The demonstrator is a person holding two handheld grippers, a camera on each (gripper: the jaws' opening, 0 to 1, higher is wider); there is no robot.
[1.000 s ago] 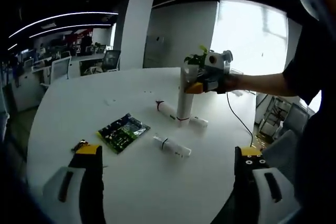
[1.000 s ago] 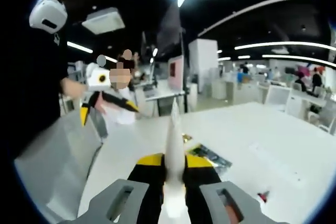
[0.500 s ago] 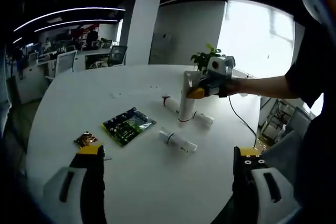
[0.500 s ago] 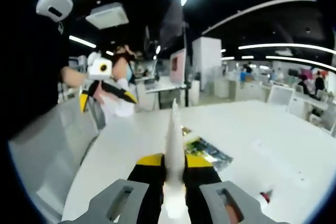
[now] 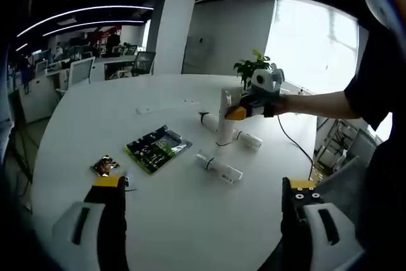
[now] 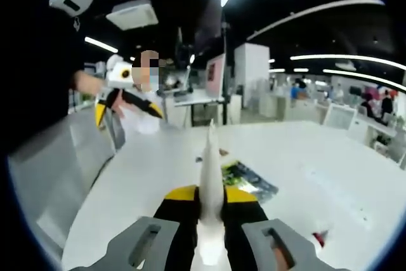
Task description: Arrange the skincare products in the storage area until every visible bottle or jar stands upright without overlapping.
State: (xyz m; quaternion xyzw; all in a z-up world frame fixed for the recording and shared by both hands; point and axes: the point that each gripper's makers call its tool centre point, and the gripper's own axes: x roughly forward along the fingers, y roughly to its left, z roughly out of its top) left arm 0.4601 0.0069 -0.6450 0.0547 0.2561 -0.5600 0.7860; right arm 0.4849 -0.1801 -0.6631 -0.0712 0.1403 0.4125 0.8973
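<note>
1. Standing one white tube (image 5: 224,117) upright is the step in hand, as I judge it. My right gripper (image 6: 210,211) has its jaws pinched tight on the tube, whose crimped tip points straight ahead of the jaws in the right gripper view. In the left gripper view that tube stands vertical with its cap end down at the white table (image 5: 82,131), gripped near its upper end.

2. My left gripper (image 5: 206,204) is spread wide and holds nothing. It hangs over the near table edge, well short of everything.

3. Ahead of my left jaws, nearest first: a small gold packet (image 5: 105,165) just past the left jaw, then a green sachet (image 5: 157,148), then a lying tube (image 5: 219,167) flat on the table.

4. Farther out, just behind the held tube, a second lying tube (image 5: 244,138) is flat too. It passes behind the upright one, and I cannot tell if they touch.

5. Next move, my guess: check the held tube rests on its cap, loosen the right jaws gently, and pull away without knocking it over.

6. After that, two tubes need standing up. The left gripper is free, and the nearer one is the obvious pick.
</note>
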